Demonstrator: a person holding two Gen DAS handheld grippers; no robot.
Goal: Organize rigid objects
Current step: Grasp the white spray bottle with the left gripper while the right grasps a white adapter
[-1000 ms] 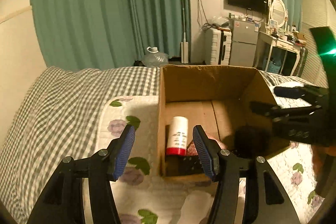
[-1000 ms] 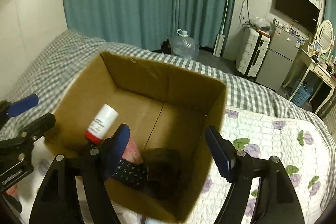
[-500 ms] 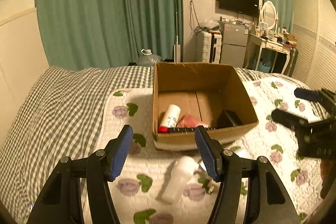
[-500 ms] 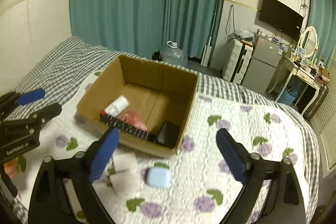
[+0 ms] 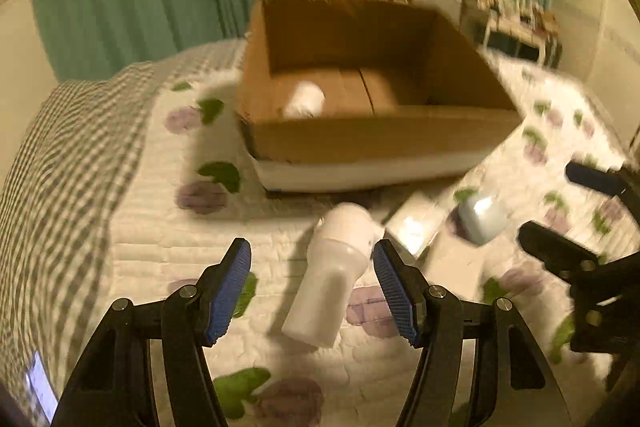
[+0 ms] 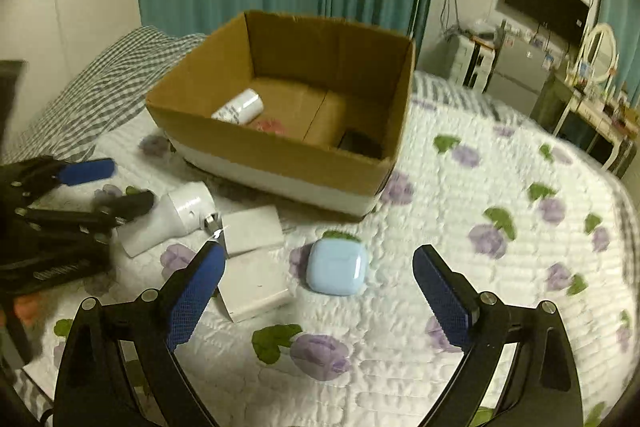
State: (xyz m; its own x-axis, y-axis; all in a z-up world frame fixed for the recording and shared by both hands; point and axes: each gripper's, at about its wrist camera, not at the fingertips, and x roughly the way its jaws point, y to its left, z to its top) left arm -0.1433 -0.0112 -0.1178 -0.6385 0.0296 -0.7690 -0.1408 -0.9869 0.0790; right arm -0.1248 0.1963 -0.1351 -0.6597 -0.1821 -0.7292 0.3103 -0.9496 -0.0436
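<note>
While the cardboard box [image 6: 280,143] already holds a white tube [image 6: 239,109], something reddish and a dark item, four pieces lie on the quilt [image 6: 500,267] in front of it. Farthest left is the white bottle [image 5: 334,267], on its side between the spread fingers of the left gripper [image 5: 311,287], which touch nothing. It looks like light, smooth plastic, stiff enough to squeeze but likely to roll or slip; the narrower body below its wide cap seems the safer hold. Next come two white flat boxes [image 6: 252,231], one just beside the other, probably rigid and light, best pinched across their short sides. Rightmost, the pale blue rounded case [image 6: 337,267] lies near the middle of the right gripper [image 6: 318,291], whose jaws stand wide apart and empty. Its glossy curved shell will likely slide, so a grip across its flat faces or widest middle seems wise.
</note>
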